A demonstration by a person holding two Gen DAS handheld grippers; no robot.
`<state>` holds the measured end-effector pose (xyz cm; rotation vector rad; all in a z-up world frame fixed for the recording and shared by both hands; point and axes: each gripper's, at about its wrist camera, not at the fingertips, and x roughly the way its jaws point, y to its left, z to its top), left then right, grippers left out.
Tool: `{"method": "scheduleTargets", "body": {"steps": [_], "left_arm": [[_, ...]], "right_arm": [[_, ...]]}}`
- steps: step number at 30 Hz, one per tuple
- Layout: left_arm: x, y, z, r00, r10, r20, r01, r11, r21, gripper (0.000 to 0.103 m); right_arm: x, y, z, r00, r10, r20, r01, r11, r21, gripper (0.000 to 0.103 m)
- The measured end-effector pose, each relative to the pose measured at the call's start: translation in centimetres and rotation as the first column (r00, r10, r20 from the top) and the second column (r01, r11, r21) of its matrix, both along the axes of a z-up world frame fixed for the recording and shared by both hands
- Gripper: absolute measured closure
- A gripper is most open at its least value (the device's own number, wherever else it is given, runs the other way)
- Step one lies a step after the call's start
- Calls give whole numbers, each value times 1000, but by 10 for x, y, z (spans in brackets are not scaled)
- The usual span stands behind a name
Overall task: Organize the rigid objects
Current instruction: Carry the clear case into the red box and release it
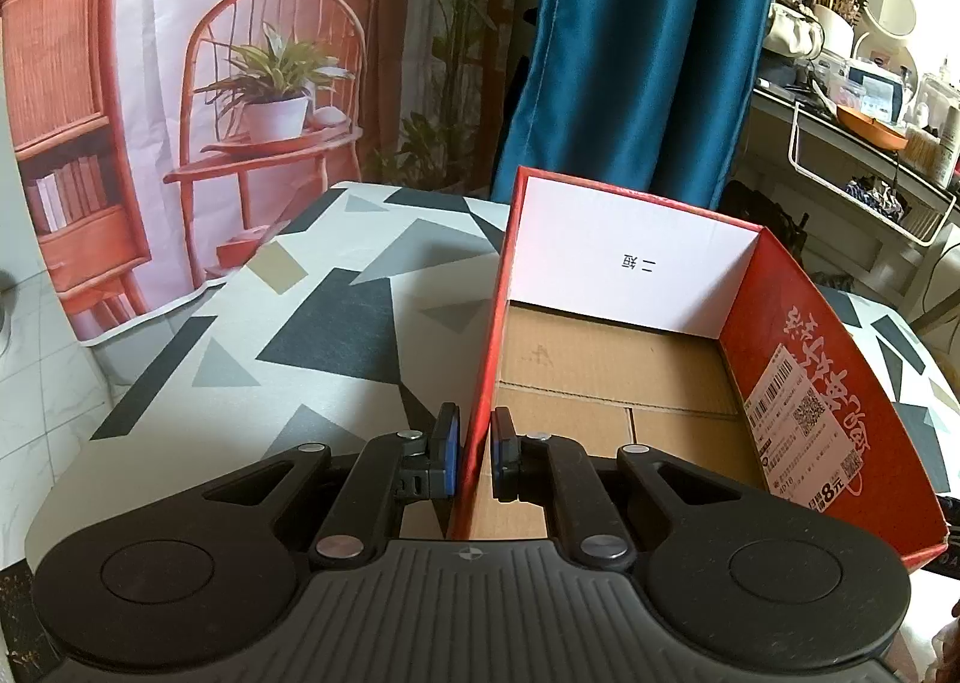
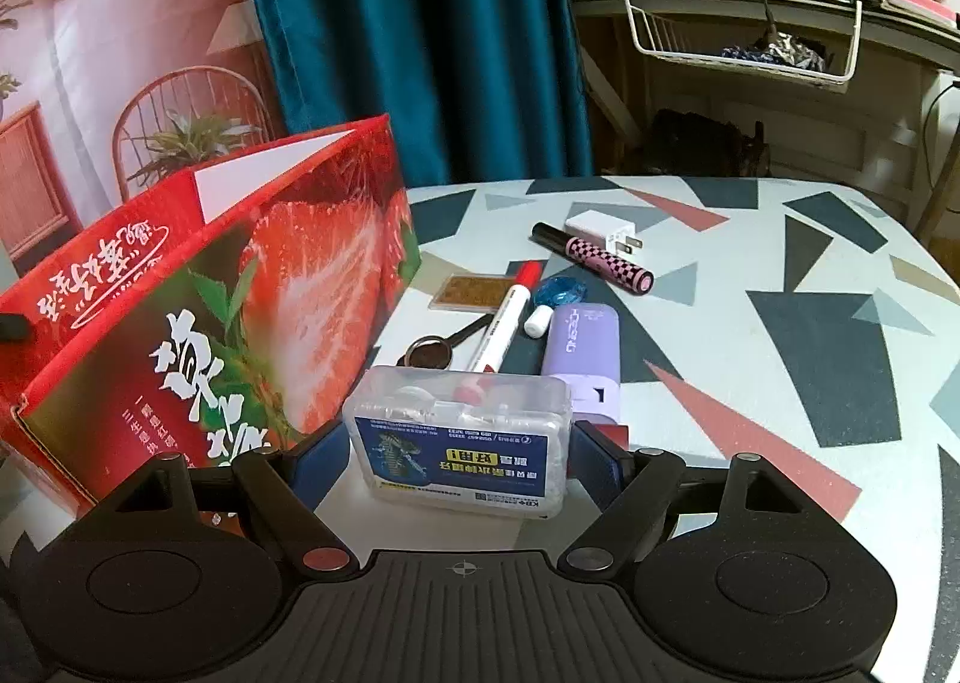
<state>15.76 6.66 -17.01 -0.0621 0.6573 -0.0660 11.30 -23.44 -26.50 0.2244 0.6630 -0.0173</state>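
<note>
My left gripper [image 1: 475, 452] is shut on the left wall of the red cardboard box [image 1: 492, 323], one finger outside and one inside. The box is open and shows a bare brown bottom [image 1: 612, 383]. In the right wrist view the same box [image 2: 198, 311] stands at the left. My right gripper [image 2: 459, 458] is shut on a clear plastic case [image 2: 462, 437] with a blue label, held between both pads. Behind it on the table lie a purple case [image 2: 582, 347], a red-capped marker [image 2: 507, 320], a pink checked tube [image 2: 600, 257], a white charger plug [image 2: 603, 230], a small spoon [image 2: 444, 344] and a brown card [image 2: 468, 287].
The table [image 2: 780, 293] has a geometric-pattern cloth. A blue curtain [image 1: 636, 41] and a printed backdrop [image 1: 210, 71] hang behind it. A cluttered shelf with a white wire basket [image 2: 744, 38] stands at the right. A blue round object [image 2: 561, 290] and a small white cap [image 2: 538, 320] lie among the items.
</note>
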Motion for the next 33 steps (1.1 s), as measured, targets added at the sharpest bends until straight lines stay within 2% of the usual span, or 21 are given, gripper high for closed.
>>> {"method": "scheduleTargets", "body": {"steps": [7, 15, 22, 26, 29, 33], "left_arm": [[1, 3, 0, 1000, 1, -1, -1, 1000, -19, 92], [1, 3, -1, 1000, -1, 4, 1, 1000, -21, 92], [2, 4, -1, 1000, -2, 3, 2, 999, -32, 92], [2, 3, -1, 1000, -2, 3, 2, 999, -33, 92], [2, 3, -1, 1000, -1, 3, 1, 1000, -29, 92], [2, 4, -1, 1000, -1, 1, 1, 999, -34, 92]], "right_arm": [[3, -4, 16, 1000, -4, 31, 4, 1000, -24, 26], [24, -9, 59, 993, 33, 116, -23, 995, -93, 26], [66, 7, 97, 967, 163, 197, -132, 978, -159, 26], [89, 31, 109, 939, 264, 220, -212, 949, -232, 26], [107, 51, 109, 920, 333, 208, -272, 923, -273, 26], [128, 69, 99, 907, 387, 163, -334, 900, -280, 26]]}}
